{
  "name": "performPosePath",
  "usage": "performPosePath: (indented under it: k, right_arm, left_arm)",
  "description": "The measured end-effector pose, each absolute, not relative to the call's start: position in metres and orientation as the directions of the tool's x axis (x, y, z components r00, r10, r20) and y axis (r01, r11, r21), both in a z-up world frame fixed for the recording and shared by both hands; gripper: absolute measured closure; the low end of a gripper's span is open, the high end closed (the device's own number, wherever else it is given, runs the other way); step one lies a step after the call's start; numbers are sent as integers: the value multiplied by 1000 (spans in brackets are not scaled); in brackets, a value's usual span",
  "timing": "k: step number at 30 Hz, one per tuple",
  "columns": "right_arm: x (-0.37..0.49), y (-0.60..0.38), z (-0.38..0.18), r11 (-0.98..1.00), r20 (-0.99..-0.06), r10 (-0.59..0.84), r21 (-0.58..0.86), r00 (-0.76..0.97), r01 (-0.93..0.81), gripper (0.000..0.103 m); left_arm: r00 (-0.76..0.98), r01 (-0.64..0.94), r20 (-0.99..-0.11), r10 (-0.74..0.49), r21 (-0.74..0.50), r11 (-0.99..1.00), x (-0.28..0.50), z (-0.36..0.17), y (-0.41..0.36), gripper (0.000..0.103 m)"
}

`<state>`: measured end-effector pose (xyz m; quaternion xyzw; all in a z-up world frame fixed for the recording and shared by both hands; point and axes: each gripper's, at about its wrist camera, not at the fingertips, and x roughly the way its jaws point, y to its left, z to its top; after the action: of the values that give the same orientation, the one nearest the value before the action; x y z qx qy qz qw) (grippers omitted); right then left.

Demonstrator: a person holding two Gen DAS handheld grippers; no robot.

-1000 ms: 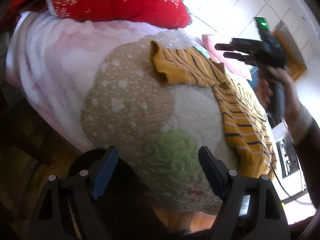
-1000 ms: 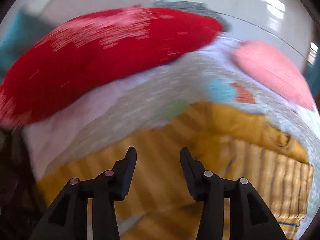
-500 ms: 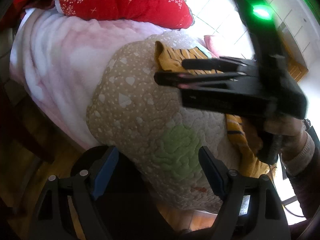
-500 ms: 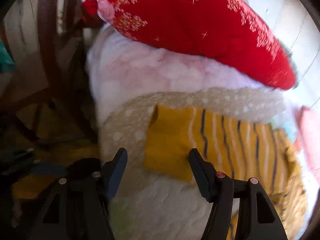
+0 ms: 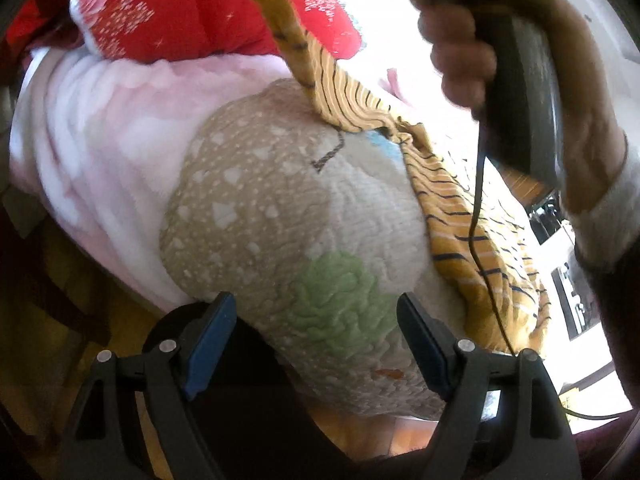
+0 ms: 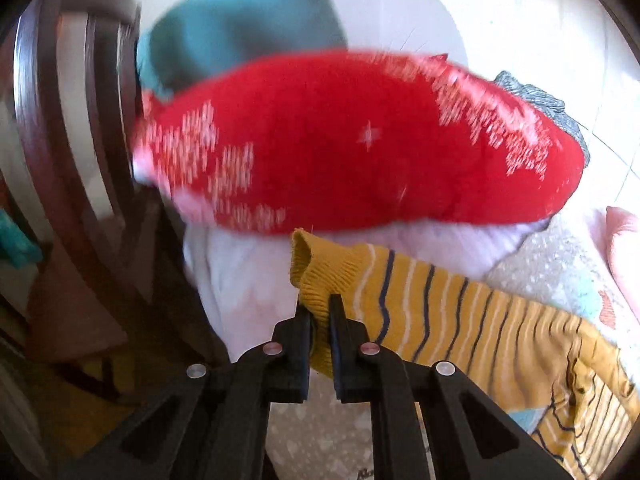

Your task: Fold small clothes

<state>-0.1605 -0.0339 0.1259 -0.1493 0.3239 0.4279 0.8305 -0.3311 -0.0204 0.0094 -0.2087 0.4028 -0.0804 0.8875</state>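
— Where is the mustard-yellow knitted garment with thin dark and white stripes (image 6: 460, 320)?

— It lies along the right side of the quilted beige pad with white spots and a green patch (image 5: 256, 208), which rests on a fluffy pale pink blanket (image 5: 92, 128). One sleeve is lifted off the pad.

— Who lifts it?

— The right gripper (image 6: 319, 312). Its jaws are clenched on the plain ribbed cuff of the sleeve, the fabric pinched between the two black fingers. In the left wrist view that gripper sits at the top edge, a person's hand (image 5: 480, 52) wrapped round its handle.

— Which way does the garment run?

— Its long axis goes from the near right edge of the pad towards the far middle. The raised sleeve carries on from there, slanting up and to the left to the cuff, which points towards the red padded cushion with white snowflake print (image 6: 360, 148) at the far side.

— And the left gripper (image 5: 316, 340)?

— Its jaws stand wide apart, released, with nothing between the blue pads. It hovers over the near edge of the pad, by the green patch, well apart from the garment.
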Motion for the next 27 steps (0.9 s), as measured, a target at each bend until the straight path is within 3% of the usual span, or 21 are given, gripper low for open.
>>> performPosePath:
  k: [5, 12, 19, 24, 27]
  right_arm:
    - [-122, -102, 150, 700, -648, 583, 93, 491, -708, 94]
    - [-45, -293, 146, 917, -698, 359, 139, 619, -375, 94]
    - [-1, -464, 96, 998, -786, 41, 65, 617, 17, 94]
    - [21, -525, 49, 985, -841, -65, 33, 537, 171, 93]
    - [18, -549, 30, 968, -858, -126, 3, 498, 250, 87]
  left_arm:
    - [661, -18, -682, -313, -432, 902, -327, 12, -25, 22]
    - [638, -8, -698, -325, -428, 904, -321, 11, -35, 22]
    - [604, 23, -721, -339, -410, 912, -303, 10, -60, 22]
    - [595, 53, -728, -341, -388, 920, -297, 17, -81, 22]
    - [599, 70, -732, -326, -357, 931, -294, 25, -91, 22]
